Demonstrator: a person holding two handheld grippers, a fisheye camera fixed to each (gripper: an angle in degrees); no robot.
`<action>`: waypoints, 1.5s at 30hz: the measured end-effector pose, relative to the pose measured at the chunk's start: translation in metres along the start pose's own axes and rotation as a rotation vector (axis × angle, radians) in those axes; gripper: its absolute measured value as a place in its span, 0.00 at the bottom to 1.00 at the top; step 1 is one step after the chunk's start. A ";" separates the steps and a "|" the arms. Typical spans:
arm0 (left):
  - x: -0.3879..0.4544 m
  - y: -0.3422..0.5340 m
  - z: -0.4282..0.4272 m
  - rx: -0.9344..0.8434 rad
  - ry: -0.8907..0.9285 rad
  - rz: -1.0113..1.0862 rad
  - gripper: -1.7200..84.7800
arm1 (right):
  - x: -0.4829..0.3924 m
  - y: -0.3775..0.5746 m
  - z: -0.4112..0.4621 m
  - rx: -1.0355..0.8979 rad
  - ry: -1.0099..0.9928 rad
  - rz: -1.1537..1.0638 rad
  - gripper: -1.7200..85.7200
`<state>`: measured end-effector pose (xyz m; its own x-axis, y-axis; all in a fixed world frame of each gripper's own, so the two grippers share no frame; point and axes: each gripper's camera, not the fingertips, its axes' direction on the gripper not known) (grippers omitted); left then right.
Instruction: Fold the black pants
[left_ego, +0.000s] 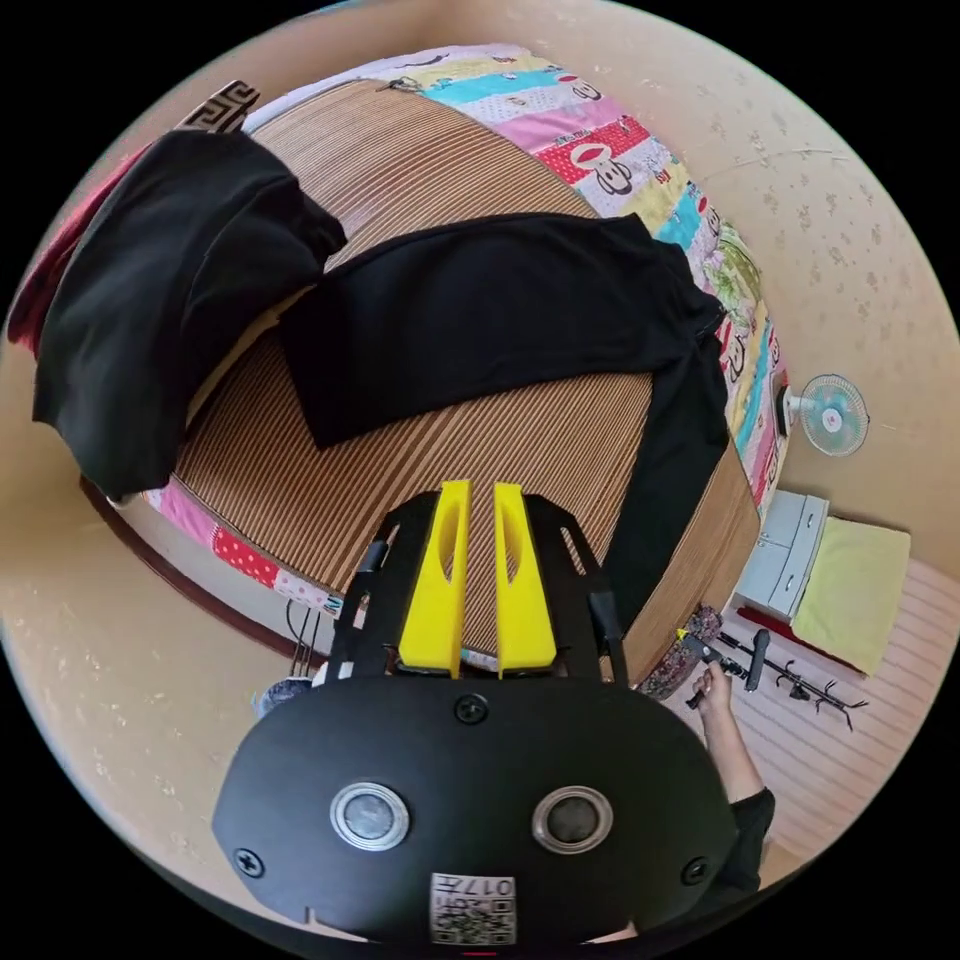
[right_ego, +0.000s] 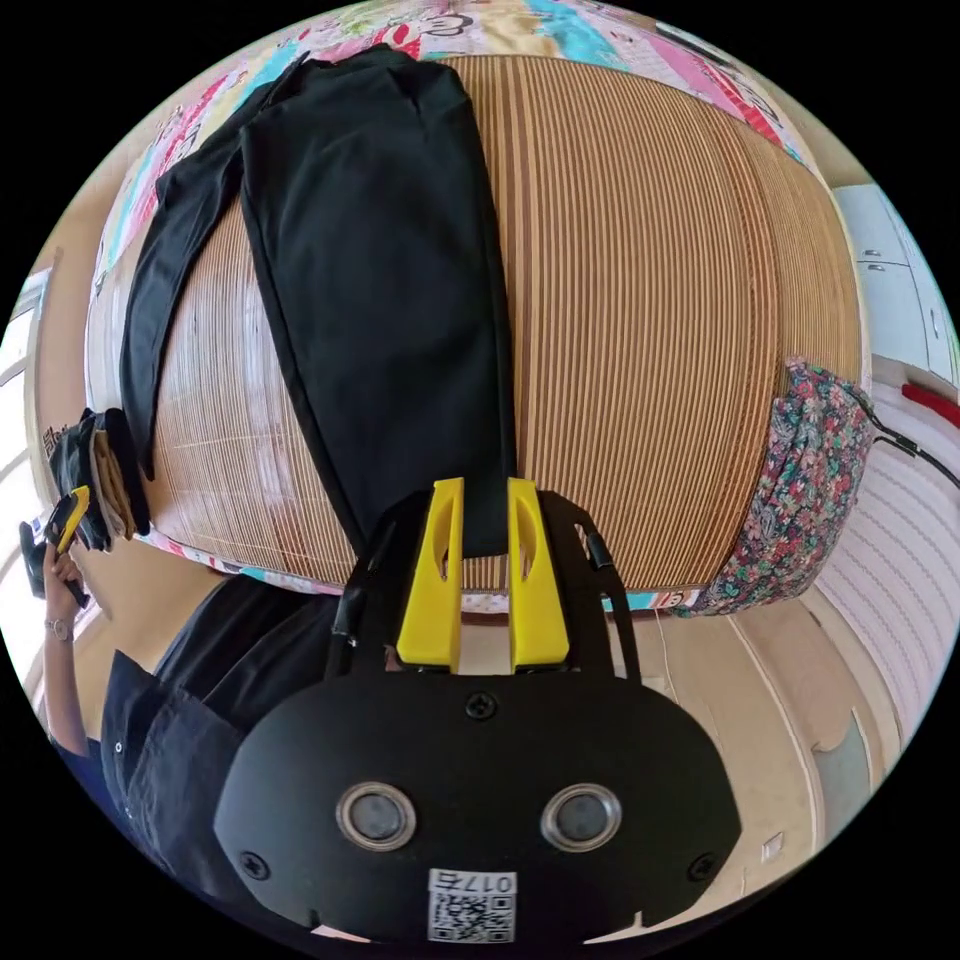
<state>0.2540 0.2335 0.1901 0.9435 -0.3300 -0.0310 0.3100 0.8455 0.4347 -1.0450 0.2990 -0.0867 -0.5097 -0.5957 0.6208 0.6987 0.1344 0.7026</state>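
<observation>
Flat on mat (right_ego: 650, 300): black pants (right_ego: 380, 270)

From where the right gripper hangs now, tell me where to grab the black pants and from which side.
Probably the leg hem of the black pants nearest the right gripper, approached from the mat's near edge: that leg lies flat, ending just before the open jaws.

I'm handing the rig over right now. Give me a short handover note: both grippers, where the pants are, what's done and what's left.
Left gripper: jaws slightly apart, holding nothing, held above the striped mat.
Right gripper: jaws slightly apart, empty, at the near end of the black pants.
Pants: spread on the mat on the bed, one leg laid flat, the other trailing off to the side toward the mat's edge.
Another black garment is draped at the bed's far corner.
Done: pants laid out.
Left: probably bring the stray leg over, then fold.
</observation>
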 end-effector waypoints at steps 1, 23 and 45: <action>0.012 -0.012 -0.018 0.007 -0.029 0.061 0.08 | 0.007 -0.002 -0.013 0.014 0.002 -0.002 0.10; -0.132 0.043 0.035 -0.587 -0.357 0.473 0.02 | 0.055 0.106 0.063 -0.081 0.113 -0.115 0.05; -0.168 -0.231 -0.075 -0.244 -0.551 0.583 0.01 | 0.236 0.225 -0.037 0.205 -0.308 0.283 0.02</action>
<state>0.0327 0.1247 0.0275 0.7876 0.0841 0.6105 -0.1335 0.9904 0.0358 -0.9893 0.1594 0.2053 -0.4607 -0.2541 0.8504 0.7338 0.4300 0.5260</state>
